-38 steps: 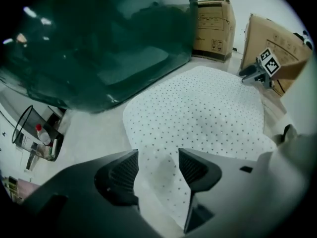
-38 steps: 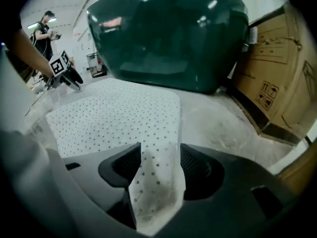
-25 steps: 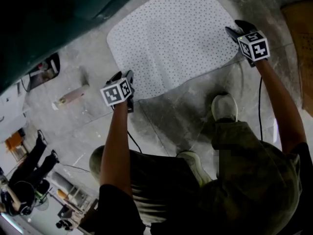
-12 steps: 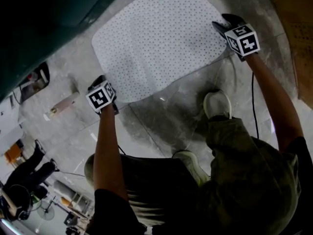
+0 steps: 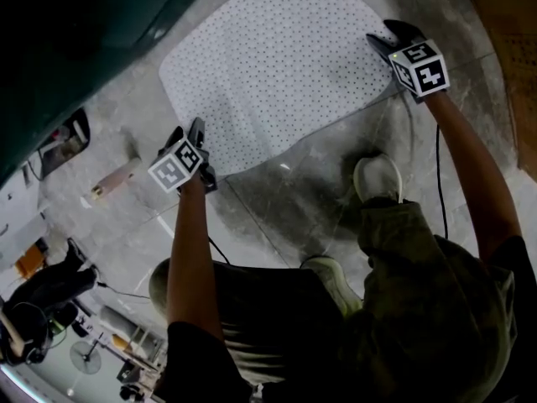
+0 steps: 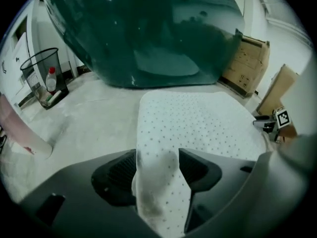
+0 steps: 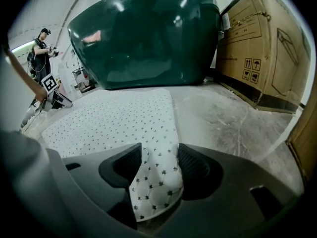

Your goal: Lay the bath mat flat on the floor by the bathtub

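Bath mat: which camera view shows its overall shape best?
Head view: it looks down on the bath mat, showing nearly its whole outline. Each gripper view shows one near corner large and the rest foreshortened.

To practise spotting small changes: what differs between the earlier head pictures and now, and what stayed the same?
The left gripper has shifted slightly sideways at the near corner of the mat, and its jaws have just been opening, with the corner still between them. The right gripper stays at the other corner, mat between its jaws. The mat still lies flat beside the bathtub.
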Demonstrator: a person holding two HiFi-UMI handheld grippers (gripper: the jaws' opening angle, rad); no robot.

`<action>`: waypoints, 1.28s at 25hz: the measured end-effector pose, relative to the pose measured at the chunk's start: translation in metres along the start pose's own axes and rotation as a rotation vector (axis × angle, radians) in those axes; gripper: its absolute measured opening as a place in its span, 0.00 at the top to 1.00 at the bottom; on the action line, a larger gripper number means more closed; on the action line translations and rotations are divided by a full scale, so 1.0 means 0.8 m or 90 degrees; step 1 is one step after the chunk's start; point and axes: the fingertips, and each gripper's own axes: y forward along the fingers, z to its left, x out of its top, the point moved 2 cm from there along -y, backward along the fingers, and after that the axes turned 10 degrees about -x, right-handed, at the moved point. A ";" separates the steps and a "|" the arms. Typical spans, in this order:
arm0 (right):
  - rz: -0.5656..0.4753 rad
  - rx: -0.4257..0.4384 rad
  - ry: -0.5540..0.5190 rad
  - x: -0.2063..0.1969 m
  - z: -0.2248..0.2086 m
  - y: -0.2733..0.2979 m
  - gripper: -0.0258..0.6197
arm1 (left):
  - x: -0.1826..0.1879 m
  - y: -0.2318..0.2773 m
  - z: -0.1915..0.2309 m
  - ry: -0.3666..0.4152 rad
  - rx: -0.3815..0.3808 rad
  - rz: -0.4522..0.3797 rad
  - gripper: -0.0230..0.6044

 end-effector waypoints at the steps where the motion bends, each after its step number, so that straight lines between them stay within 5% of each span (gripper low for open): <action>1: -0.001 -0.002 0.005 0.000 -0.001 0.000 0.58 | -0.008 0.004 0.001 -0.004 0.001 0.018 0.53; 4: -0.005 -0.005 0.018 0.000 -0.002 0.002 0.58 | -0.023 0.009 0.007 -0.002 0.018 0.062 0.53; 7: -0.004 -0.004 0.024 -0.003 -0.001 0.002 0.58 | -0.022 0.007 0.012 0.017 0.033 0.089 0.70; 12: -0.009 -0.004 0.035 -0.001 -0.001 0.001 0.58 | -0.005 0.001 0.016 0.067 0.066 0.088 0.81; 18: -0.001 -0.002 0.030 -0.004 -0.003 0.003 0.58 | 0.003 -0.003 0.028 0.117 0.141 0.102 0.79; 23: -0.013 0.006 0.047 -0.003 -0.006 -0.001 0.58 | 0.008 -0.009 0.032 0.119 0.172 0.098 0.68; 28: -0.014 0.011 0.101 -0.008 -0.008 -0.009 0.59 | 0.036 -0.012 -0.007 0.192 0.144 0.029 0.68; 32: -0.021 0.026 0.128 0.003 -0.003 -0.019 0.72 | 0.049 0.013 -0.106 0.259 0.009 -0.011 0.69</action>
